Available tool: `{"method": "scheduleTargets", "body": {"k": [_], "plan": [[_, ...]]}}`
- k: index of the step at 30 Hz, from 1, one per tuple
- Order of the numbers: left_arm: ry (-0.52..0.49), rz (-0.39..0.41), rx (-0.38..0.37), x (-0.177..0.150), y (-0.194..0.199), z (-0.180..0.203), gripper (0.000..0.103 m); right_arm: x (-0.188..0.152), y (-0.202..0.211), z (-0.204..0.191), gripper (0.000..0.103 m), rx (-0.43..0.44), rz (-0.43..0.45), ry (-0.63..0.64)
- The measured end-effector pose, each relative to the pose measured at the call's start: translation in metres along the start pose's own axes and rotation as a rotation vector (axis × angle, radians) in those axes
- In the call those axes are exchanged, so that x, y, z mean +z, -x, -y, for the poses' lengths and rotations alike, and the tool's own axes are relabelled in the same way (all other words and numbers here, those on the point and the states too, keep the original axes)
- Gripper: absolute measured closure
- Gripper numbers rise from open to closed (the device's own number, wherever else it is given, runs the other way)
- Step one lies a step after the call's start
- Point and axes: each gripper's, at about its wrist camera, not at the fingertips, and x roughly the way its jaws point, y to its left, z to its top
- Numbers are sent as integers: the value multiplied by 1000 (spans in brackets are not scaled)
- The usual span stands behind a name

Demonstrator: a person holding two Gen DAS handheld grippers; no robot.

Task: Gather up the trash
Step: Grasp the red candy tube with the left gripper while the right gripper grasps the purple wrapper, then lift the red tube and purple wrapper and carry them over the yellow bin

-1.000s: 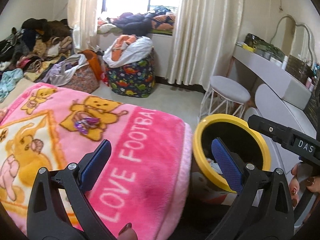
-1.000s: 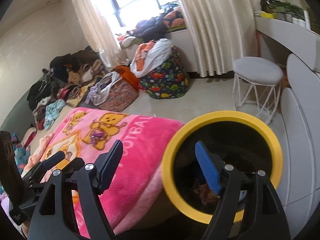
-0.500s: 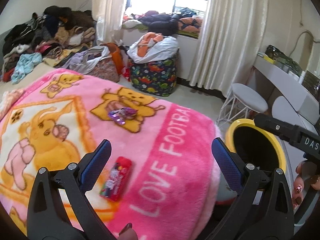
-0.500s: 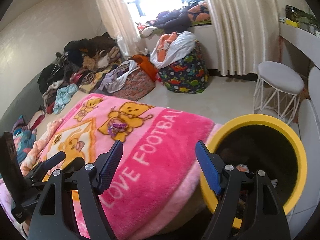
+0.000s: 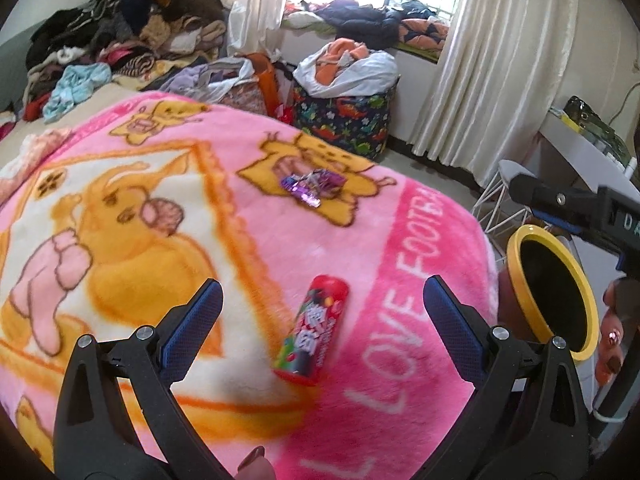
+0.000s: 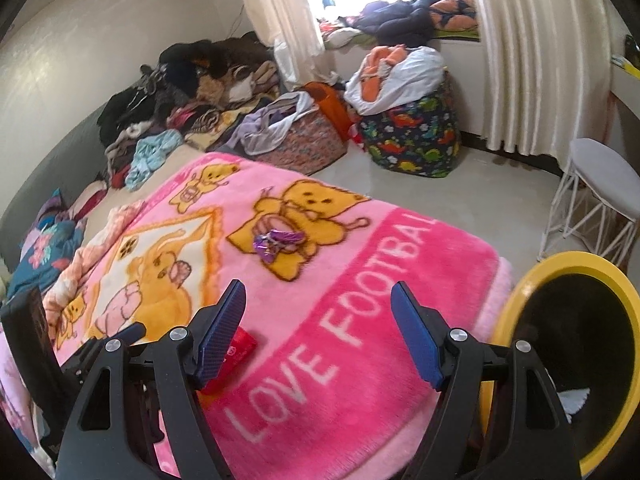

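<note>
Far left, a heap of clothes (image 5: pixel 120 32) is piled against the wall behind the bed. The pink cartoon blanket (image 5: pixel 200 220) fills the middle. Over it hangs the left hand-held gripper (image 5: pixel 320 320), jaws wide apart with nothing between the pads. Just ahead, inside that gap, lies a red candy tube (image 5: pixel 314 330), flat on the blanket and tilted. Farther up, on the printed bear, sits a crumpled purple wrapper (image 5: pixel 314 184), clear of everything. The right hand-held gripper (image 6: pixel 318 328) also stands spread and empty; its left finger hides part of the tube. Behind come a dinosaur-print laundry bag (image 6: pixel 412 136) and a white stool (image 6: pixel 600 196). At the right, the yellow-rimmed trash bin (image 6: pixel 568 268) stands against the bed's edge.
</note>
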Motion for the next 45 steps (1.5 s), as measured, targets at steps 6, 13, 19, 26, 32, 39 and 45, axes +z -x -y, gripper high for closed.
{"method": "scheduleTargets", "body": {"k": [6, 13, 19, 26, 32, 39, 45], "plan": [[21, -32, -22, -10, -9, -14, 11, 6, -32, -18, 30, 30, -38, 36], [27, -87, -60, -25, -27, -21, 23, 18, -76, -35, 30, 54, -71, 83], [12, -126, -71, -34, -43, -19, 34, 25, -115, -40, 30, 72, -100, 89], [-21, -153, -69, -41, -57, -12, 50, 33, -167, -41, 29, 87, -147, 87], [-41, -176, -77, -43, -66, -5, 69, 37, -201, -39, 29, 101, -178, 58], [-29, -181, -87, -46, -67, -7, 74, 41, -233, -33, 39, 128, -212, -31], [-28, -174, -85, -45, -66, -7, 75, 43, -231, -26, 56, 193, -200, -91]]}}
